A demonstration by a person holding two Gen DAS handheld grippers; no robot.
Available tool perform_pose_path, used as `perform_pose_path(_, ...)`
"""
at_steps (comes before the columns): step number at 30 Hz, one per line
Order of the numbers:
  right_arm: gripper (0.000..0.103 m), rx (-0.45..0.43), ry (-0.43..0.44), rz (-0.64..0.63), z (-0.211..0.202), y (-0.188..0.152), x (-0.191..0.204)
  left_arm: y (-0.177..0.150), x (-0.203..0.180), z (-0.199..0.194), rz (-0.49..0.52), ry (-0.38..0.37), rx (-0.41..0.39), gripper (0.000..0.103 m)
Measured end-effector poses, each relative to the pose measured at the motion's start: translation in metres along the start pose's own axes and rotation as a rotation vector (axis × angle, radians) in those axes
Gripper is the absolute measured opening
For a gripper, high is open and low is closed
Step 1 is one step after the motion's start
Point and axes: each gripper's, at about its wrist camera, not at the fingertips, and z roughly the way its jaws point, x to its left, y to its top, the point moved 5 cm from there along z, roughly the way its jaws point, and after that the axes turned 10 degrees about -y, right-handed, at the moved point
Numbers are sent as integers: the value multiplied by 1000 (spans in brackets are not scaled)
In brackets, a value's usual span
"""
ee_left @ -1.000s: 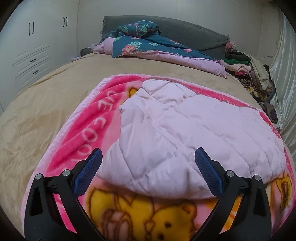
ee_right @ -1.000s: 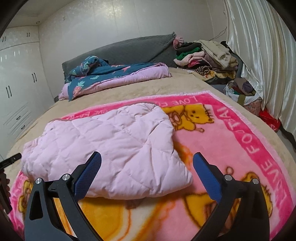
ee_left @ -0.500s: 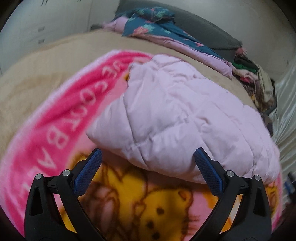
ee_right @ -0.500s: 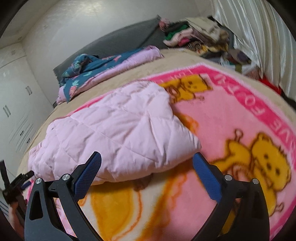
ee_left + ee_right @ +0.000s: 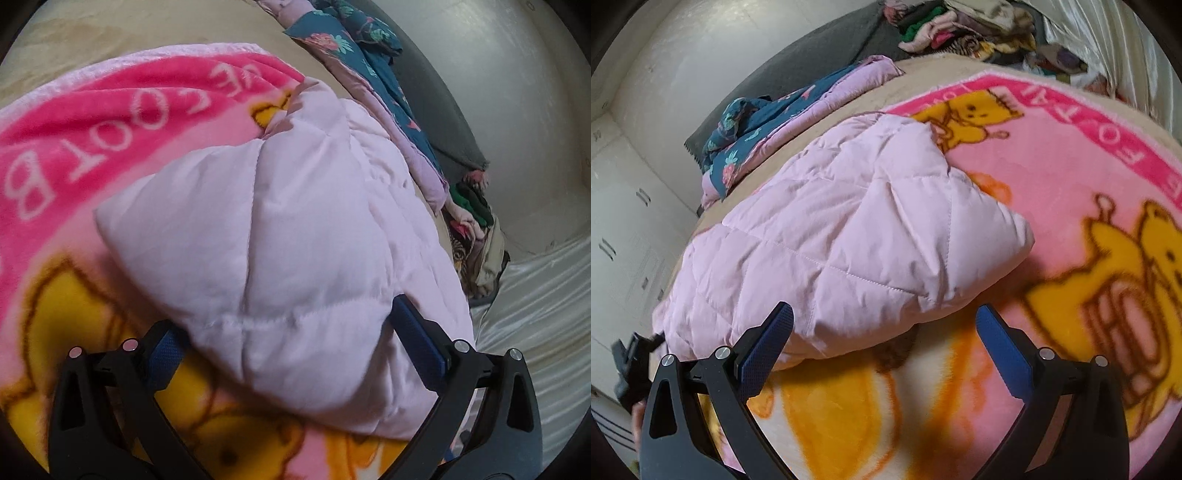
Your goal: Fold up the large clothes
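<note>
Left wrist view: left gripper [image 5: 295,338] jaws spread apart, straddling near edge of pink quilted jacket [image 5: 280,229] lying on cartoon-bear blanket [image 5: 85,155]. Right gripper [image 5: 884,341] is hovering wide apart, jacket corner [image 5: 964,273] sitting just ahead between its jaws.

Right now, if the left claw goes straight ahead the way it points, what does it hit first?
The left claw is open, and the near folded edge of the pink quilted jacket already bulges between its fingers, so it should meet that first. The cartoon blanket lies beneath; depth is unclear.

Both tongs dropped closer; left tongs [image 5: 295,347] now straddle jacket [image 5: 295,229] edge.
</note>
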Motion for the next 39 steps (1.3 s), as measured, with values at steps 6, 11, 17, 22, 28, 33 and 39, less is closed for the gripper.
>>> perform_pose_path(6, 99, 47, 44, 99, 21, 7, -6, 1, 5, 8, 9, -9, -5, 95)
perform_pose_path(11, 99, 78, 120, 220, 49, 13, -9, 1, 10, 10, 24, -42, -4, 95)
perform_pose_path(17, 99, 38, 152, 215, 66, 22, -3, 6, 11, 15, 36, -62, 3, 95)
perform_pose_path(22, 77, 6, 192, 165, 61, 24, 2, 9, 12, 17, 52, -72, 1, 95)
perform_pose_path(28, 55, -48, 177, 60, 46, 26, 16, 10, 6, 17, 83, -59, -9, 92)
perform_pose_path(33, 50, -70, 149, 5, 41, 28, 25, 12, -4, 12, 141, -35, -12, 76)
perform_pose_path(39, 44, -99, 125, -65, 30, 28, 37, 14, -26, -4, 241, -9, -36, 47)
